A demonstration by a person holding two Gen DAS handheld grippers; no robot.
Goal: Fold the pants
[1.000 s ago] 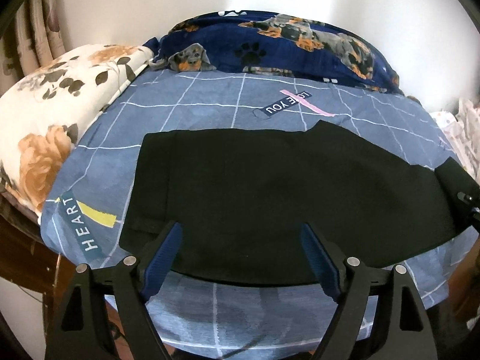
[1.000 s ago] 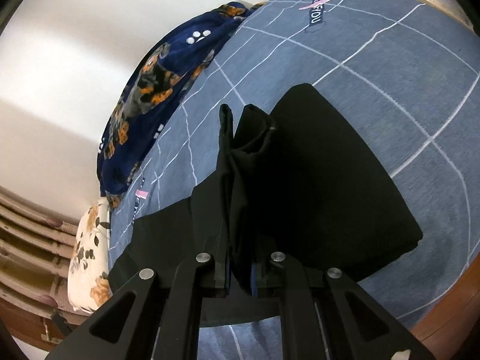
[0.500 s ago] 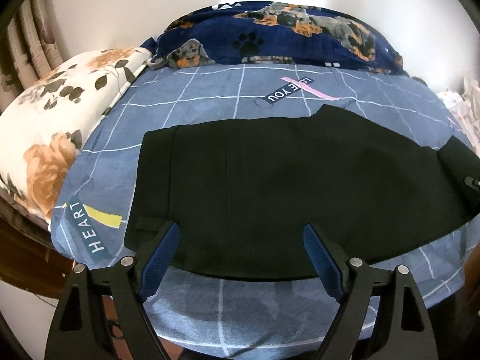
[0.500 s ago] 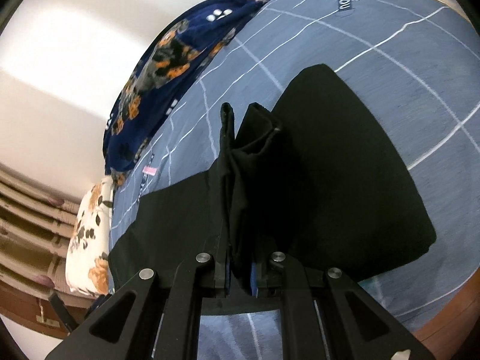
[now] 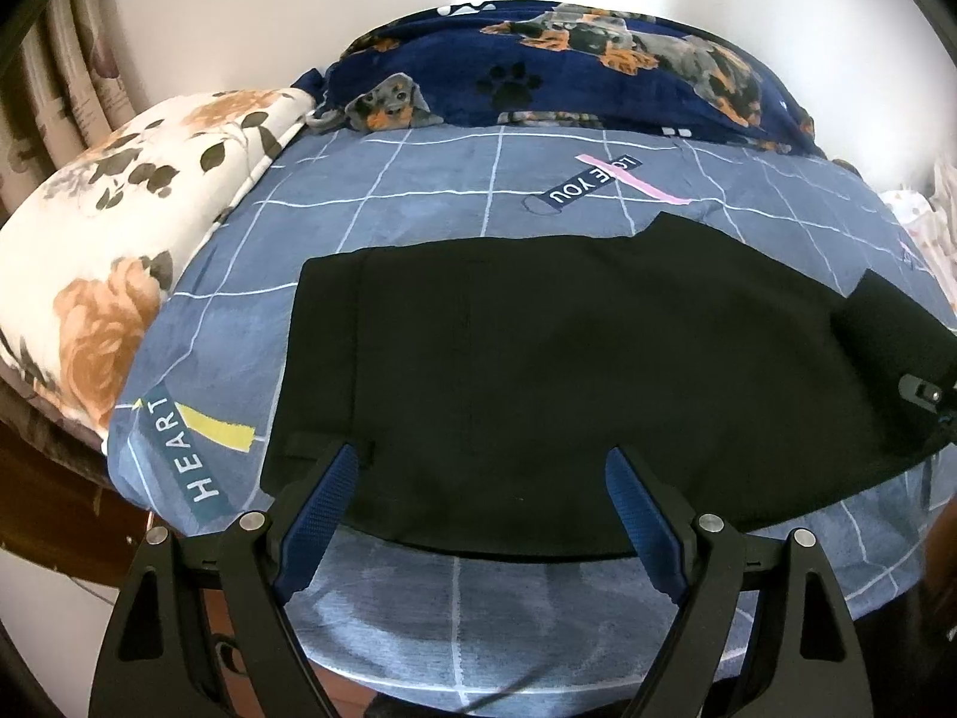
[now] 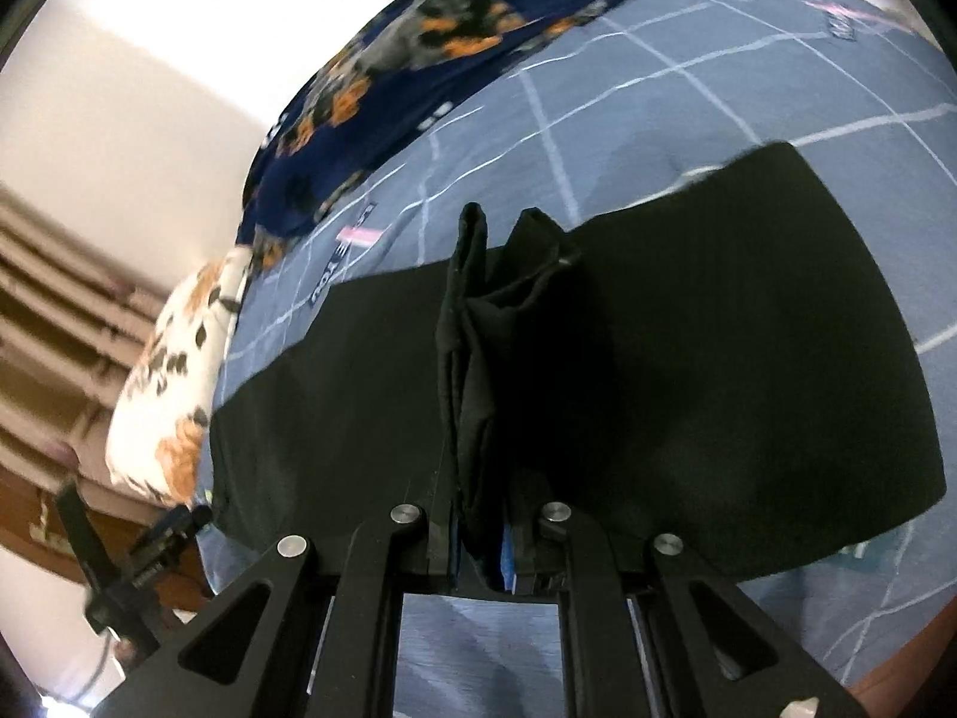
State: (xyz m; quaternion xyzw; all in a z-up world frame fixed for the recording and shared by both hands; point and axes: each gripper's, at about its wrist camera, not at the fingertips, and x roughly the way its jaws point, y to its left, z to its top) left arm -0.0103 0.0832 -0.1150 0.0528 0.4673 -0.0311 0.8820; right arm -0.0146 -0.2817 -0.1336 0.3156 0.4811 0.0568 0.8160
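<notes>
Black pants (image 5: 538, 359) lie flat across the blue checked bed sheet (image 5: 418, 215), waistband to the left. My left gripper (image 5: 481, 481) is open and empty, its blue pads hovering over the near edge of the pants. My right gripper (image 6: 481, 538) is shut on a bunched fold of the pants' leg end (image 6: 478, 311) and holds it raised above the rest of the pants (image 6: 747, 389). The right gripper also shows at the right edge of the left wrist view (image 5: 924, 398), with the lifted fabric around it.
A floral pillow (image 5: 113, 275) lies at the left of the bed. A dark blue dog-print blanket (image 5: 586, 66) is bunched along the wall at the back. The bed's near edge and wooden frame (image 5: 54, 490) are below the grippers.
My right gripper has swung with the held leg end across the pants toward the waistband side. My left gripper has drawn back slightly and stays open.
</notes>
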